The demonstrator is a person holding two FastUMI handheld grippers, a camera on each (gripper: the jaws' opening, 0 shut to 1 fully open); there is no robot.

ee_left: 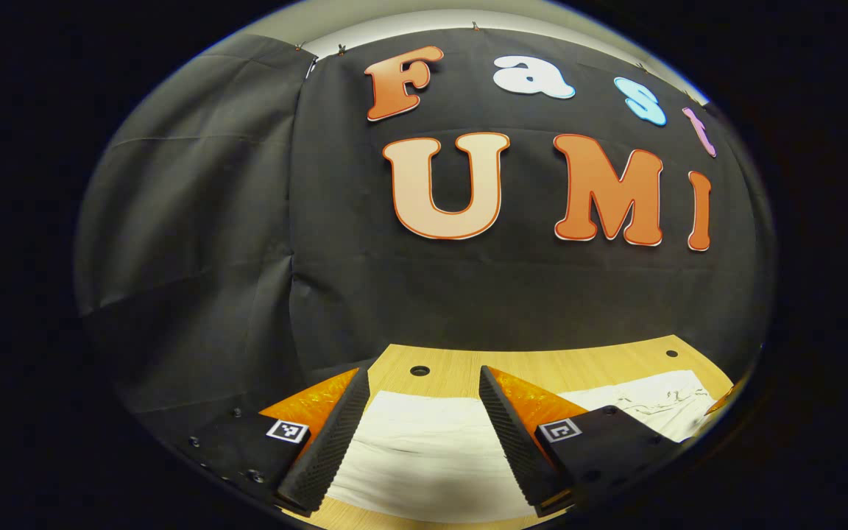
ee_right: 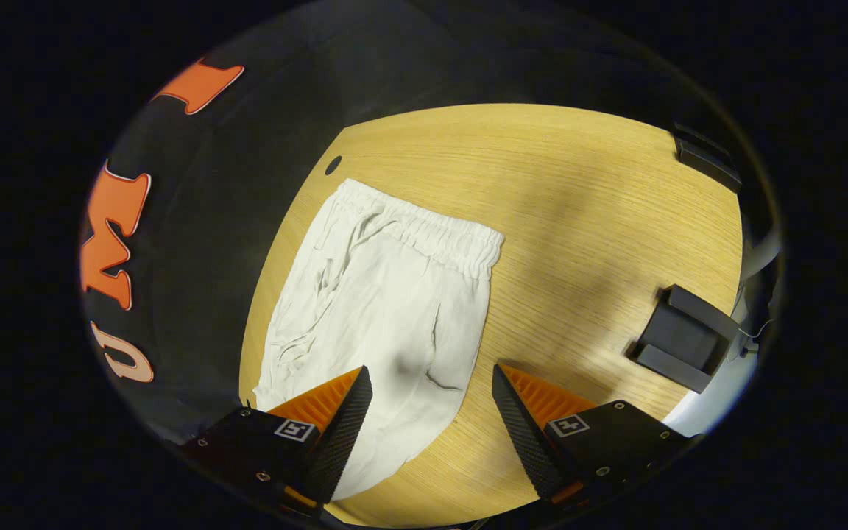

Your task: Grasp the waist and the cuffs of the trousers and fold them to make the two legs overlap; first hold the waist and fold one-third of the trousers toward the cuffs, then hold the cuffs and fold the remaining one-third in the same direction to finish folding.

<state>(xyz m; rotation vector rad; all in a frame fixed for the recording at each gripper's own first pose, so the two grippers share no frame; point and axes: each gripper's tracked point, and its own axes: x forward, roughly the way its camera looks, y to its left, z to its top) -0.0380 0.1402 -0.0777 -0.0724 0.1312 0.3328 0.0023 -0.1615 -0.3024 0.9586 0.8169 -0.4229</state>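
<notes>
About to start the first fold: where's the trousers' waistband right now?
In the right gripper view the elastic waistband lies flat on the wooden table, at the trousers' far end from the open right gripper, near a dark hole in the tabletop.

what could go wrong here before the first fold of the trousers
1. Both the left gripper and the right gripper hang open above the white trousers, holding nothing; thin cloth lying flat may slip a pinch.
2. The wrinkles along one side may get folded in.
3. The black clamp at the table edge could snag a swing.
</notes>
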